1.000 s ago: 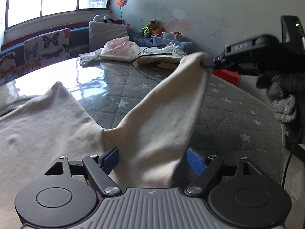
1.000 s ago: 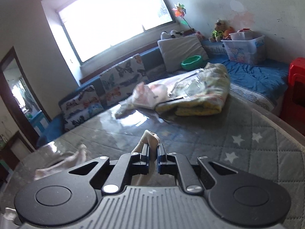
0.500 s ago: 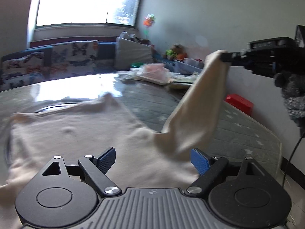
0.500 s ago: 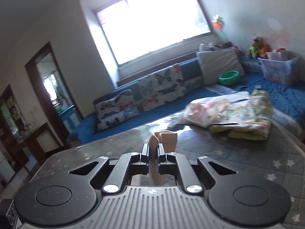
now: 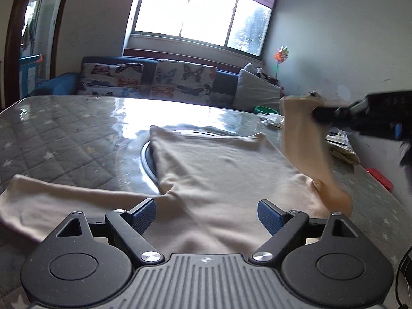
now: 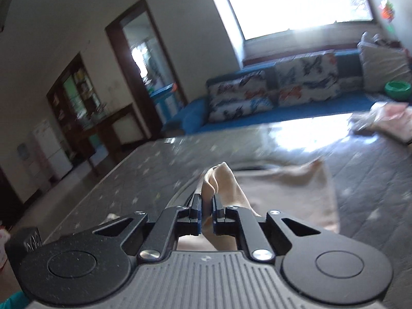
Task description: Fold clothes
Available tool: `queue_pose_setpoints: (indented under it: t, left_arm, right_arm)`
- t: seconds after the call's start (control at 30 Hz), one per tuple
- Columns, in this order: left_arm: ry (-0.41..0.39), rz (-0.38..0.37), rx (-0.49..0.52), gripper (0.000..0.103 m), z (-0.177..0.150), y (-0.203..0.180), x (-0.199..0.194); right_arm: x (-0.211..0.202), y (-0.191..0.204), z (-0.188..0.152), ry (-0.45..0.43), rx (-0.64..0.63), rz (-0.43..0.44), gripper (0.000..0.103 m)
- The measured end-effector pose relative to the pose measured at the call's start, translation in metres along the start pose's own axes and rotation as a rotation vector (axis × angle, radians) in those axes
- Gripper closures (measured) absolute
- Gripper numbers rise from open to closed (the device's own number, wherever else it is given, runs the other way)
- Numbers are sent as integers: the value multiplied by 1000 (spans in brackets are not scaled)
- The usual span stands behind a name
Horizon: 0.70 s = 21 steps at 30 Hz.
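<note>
My right tool [image 6: 206, 212] is raised above the surface [image 5: 77, 139], its fingers clamped on the cuff of the cream sweater's sleeve [image 5: 306, 141], which slants down from that grip to the shoulder. My left tool [image 5: 206, 213] sits low at the near edge, blue pads [image 5: 267, 216] spread wide apart over the sweater [image 5: 219, 175], holding nothing. The body lies flat, running away from me toward the sofa [image 5: 154, 82]; the other sleeve [image 5: 64, 200] stretches out to the left.
</note>
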<state>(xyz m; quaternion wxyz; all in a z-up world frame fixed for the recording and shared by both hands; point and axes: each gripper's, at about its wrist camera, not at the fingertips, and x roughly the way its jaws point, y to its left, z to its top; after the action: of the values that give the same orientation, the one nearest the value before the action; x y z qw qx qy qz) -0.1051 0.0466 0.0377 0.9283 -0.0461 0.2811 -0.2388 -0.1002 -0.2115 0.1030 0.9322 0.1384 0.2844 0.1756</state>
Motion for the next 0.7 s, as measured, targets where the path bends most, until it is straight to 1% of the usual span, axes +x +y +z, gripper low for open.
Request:
queue_pose_setpoints:
  t: [0.07, 0.13, 0.2, 0.33, 0.43, 0.57, 0.63, 0.7]
  left_arm:
    - [-2, 4, -8, 15, -2, 2, -3]
    - [-6, 6, -14, 15, -3, 3, -5]
    - [-8, 9, -19, 15, -2, 3, -5]
    - [-14, 9, -11, 15, 3, 0, -1]
    - [-24, 9, 4, 15, 7, -4, 1]
    - [-29, -10, 9, 15, 12, -12, 6]
    - [-29, -13, 21, 15, 14, -17, 9]
    - [-29, -7, 25, 15, 14, -19, 11]
  right_arm:
    - [19, 8, -13, 53, -6, 21, 96]
    - [22, 7, -19, 81, -11, 31, 95]
    - [25, 7, -25, 109, -16, 41, 91]
    - [26, 2, -36, 161, -27, 54, 90]
    - [4, -21, -40, 174, -69, -27, 90]
    - [-13, -55, -57, 234, -90, -146, 89]
    - [-19, -67, -67, 256, -88, -189, 90]
    - [-27, -73, -66, 243, -92, -201, 89]
